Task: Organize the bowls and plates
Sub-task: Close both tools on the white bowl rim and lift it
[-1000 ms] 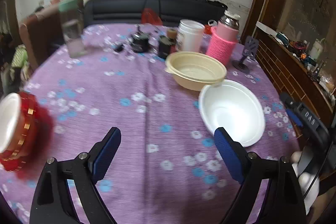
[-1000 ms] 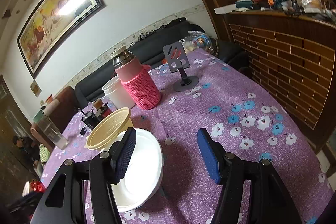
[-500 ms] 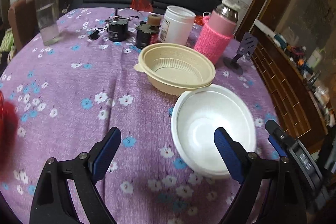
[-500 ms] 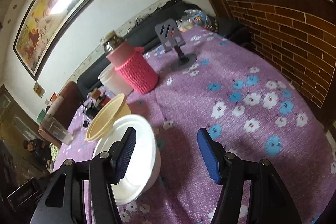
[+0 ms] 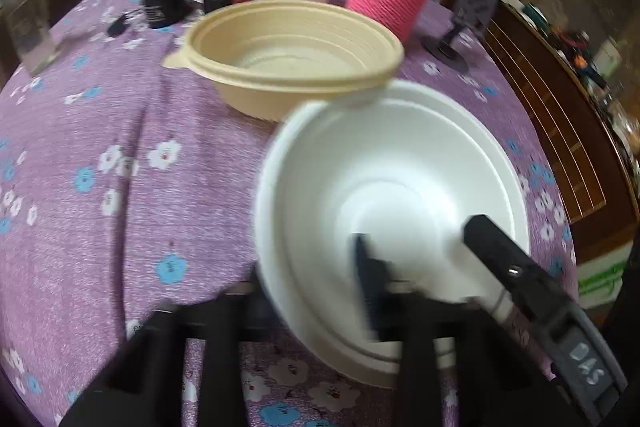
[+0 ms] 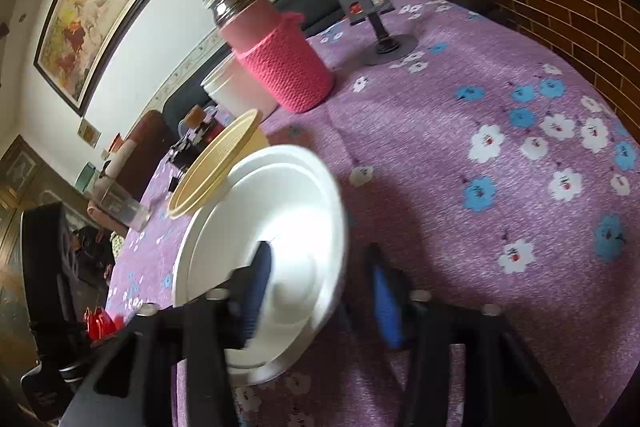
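Both tongs have come down onto the white bowl (image 5: 400,167), which earlier sat flat w/ nothing near it. Both sets of jaws have just been closing, each w/ the bowl's wall between them.

L gripper (image 5: 308,275): nearly shut, pinching the bowl's near-left rim, one blue pad inside, the other finger hidden under the rim outside.

R gripper (image 6: 320,263): partly closed, one pad inside the bowl, the other outside. A dark gap shows betw. outer pad & rim, so prob. not clamped yet; blur makes that unsure.

The bowl now looks tipped, no longer flat on the cloth. It's by the right edge of the table (image 5: 100,107), toward the near side, its far rim just beside the beige bowl (image 5: 296,43); can't tell if they touch.

Meaning: grasp is about done, prob. ready to lift & nest the white bowl w/ the beige one.
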Demonstrator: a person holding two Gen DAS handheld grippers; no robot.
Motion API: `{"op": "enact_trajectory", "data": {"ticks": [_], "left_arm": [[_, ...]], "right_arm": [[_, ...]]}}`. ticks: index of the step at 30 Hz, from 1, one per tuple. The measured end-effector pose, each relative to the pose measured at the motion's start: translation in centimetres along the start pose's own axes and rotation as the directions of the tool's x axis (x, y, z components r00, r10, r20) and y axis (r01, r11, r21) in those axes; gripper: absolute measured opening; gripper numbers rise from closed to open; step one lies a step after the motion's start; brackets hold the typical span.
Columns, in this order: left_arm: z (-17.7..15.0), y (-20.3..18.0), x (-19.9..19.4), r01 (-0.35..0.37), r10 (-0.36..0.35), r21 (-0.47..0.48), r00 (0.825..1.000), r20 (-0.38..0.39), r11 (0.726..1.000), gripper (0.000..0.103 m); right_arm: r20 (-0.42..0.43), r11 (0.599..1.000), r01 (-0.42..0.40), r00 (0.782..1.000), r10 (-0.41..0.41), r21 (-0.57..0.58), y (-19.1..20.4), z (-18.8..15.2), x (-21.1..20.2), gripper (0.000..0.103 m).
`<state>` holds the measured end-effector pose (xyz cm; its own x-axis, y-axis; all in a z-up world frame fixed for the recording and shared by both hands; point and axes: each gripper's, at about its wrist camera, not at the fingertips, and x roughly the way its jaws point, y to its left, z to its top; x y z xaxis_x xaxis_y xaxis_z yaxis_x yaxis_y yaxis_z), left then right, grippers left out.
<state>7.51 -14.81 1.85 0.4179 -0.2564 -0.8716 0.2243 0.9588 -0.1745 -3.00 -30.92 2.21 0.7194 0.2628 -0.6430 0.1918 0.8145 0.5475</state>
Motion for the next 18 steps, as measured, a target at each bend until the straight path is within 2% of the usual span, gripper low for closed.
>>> {"op": "enact_trajectory", "data": {"ticks": [2, 8, 18], "left_arm": [[-0.3, 0.0, -0.3, -0.015, 0.015, 0.014, 1.000, 0.018, 1.000, 0.015], [-1.0, 1.2, -2.4, -0.022, 0.021, 0.022, 0.997, 0.071, 1.000, 0.015], [-3.5, 4.1, -6.3, -0.096, 0.095, -0.003, 0.984, 0.151, 0.995, 0.015]], "right_arm": [[0.009, 0.999, 0.036, 0.999, -0.036, -0.026, 0.4, -0.3, 0.2, 0.025], [0.014, 0.997, 0.002, 1.000, -0.001, -0.074, 1.3, -0.8, 0.2, 0.017], [-0.029, 0.980, -0.101, 0.995, 0.097, -0.173, 4.3, -2.4, 0.6, 0.015]]}}
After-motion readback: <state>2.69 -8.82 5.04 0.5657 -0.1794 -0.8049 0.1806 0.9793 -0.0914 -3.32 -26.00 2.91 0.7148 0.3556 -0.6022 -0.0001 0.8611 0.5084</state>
